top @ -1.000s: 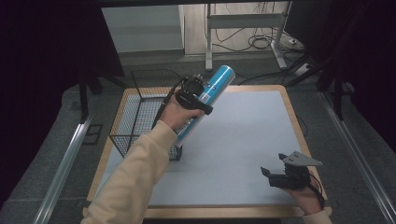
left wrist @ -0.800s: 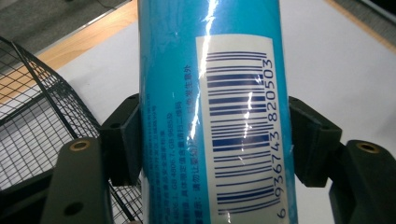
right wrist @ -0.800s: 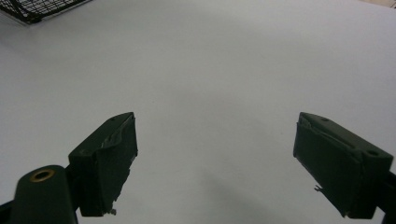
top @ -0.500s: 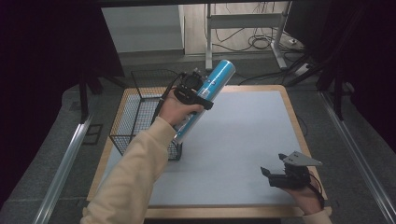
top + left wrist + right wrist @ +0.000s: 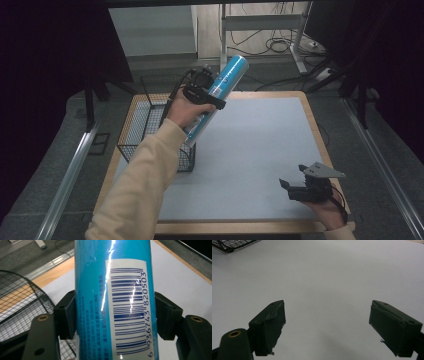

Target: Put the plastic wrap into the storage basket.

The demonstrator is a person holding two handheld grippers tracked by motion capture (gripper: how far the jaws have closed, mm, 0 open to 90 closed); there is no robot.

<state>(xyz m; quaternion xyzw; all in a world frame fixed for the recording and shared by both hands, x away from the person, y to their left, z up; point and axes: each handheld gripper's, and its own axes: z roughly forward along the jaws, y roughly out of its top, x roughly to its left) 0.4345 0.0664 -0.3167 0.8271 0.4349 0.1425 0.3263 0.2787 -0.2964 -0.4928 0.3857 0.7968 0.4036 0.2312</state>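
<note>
While the left gripper (image 5: 209, 95) clamps the tilted blue can (image 5: 220, 95) above the basket (image 5: 131, 131) | right gripper (image 5: 295, 186) wide, idle | risk: glossy can slipping.

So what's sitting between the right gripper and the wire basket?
Nothing: in the high view only bare white table top lies between the right gripper and the wire basket. The right gripper view shows the same bare stretch.

blue can (image 5: 112, 300): glossy, smooth, glare streaks, paper-look barcode label, clamped between matt black plastic pads (image 5: 65, 315) | wire basket (image 5: 150, 125): thin black metal mesh | table (image 5: 260, 150): matt pale sheet, wood-look rim | sleeve (image 5: 145, 185): soft cream cloth
</note>
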